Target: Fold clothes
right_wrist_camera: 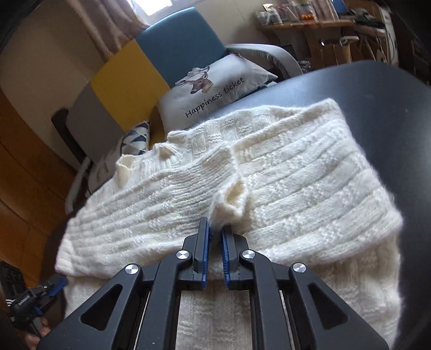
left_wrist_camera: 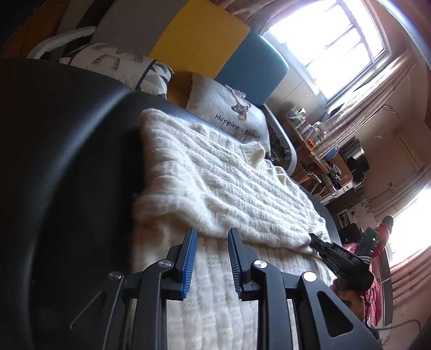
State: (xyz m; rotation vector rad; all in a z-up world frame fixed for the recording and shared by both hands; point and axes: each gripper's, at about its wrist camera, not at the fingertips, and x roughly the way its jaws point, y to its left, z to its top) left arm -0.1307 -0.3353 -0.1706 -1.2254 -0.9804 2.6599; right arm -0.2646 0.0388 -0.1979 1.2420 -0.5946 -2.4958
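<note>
We see the cream sweater (right_wrist_camera: 269, 172) lying folded on the black surface (right_wrist_camera: 377, 88). Our right gripper (right_wrist_camera: 215, 237) pinches a sleeve cuff (right_wrist_camera: 231, 202); our left gripper (left_wrist_camera: 211, 242) hovers over the sweater, fingers parted, grasping nothing.

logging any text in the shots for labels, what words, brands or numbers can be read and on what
"Happiness ticket": dark script on the grey deer cushion, readable in both wrist views.
Lettering on the body of the right tongs, seen from the left wrist: too blurred to read.
Packages on the wooden shelf: too small to read.
</note>
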